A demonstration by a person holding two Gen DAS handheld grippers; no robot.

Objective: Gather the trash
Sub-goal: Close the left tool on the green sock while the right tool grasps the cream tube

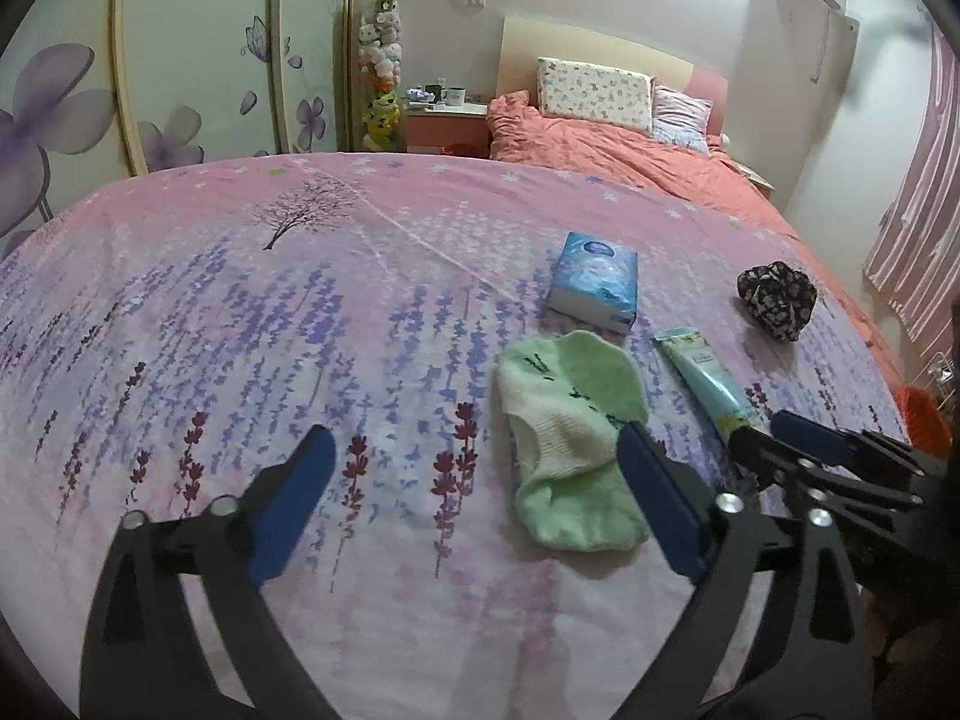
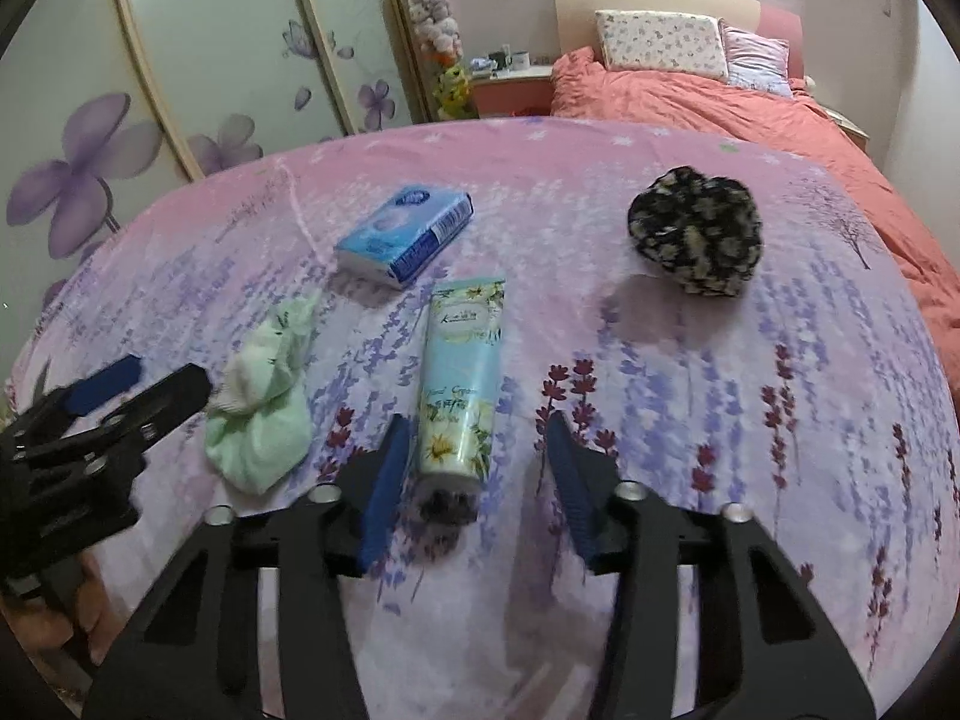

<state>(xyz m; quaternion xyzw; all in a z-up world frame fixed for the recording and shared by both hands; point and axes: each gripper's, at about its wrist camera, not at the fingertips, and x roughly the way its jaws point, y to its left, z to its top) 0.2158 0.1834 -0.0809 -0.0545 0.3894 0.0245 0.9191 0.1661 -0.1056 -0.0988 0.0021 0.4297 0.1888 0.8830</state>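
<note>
A light green sock [image 1: 573, 444] lies crumpled on the lavender-print sheet [image 1: 300, 330]; it also shows in the right wrist view [image 2: 264, 402]. My left gripper [image 1: 474, 468] is open, its right finger at the sock's edge. A pale blue hand cream tube [image 2: 462, 384] lies cap toward me; my right gripper [image 2: 477, 456] is open around its cap end. The tube also shows in the left wrist view [image 1: 705, 378]. A blue tissue pack [image 2: 405, 237] lies beyond it, and shows in the left wrist view [image 1: 594, 282]. A black floral scrunchie-like cloth [image 2: 696, 240] lies right.
The sheet [image 2: 660, 390] covers a wide flat surface. A bed with a coral quilt [image 2: 690, 102] and pillows stands behind. Sliding wardrobe doors with purple flowers [image 1: 180, 60] are at the left. A nightstand with cups [image 1: 447, 111] stands by the bed.
</note>
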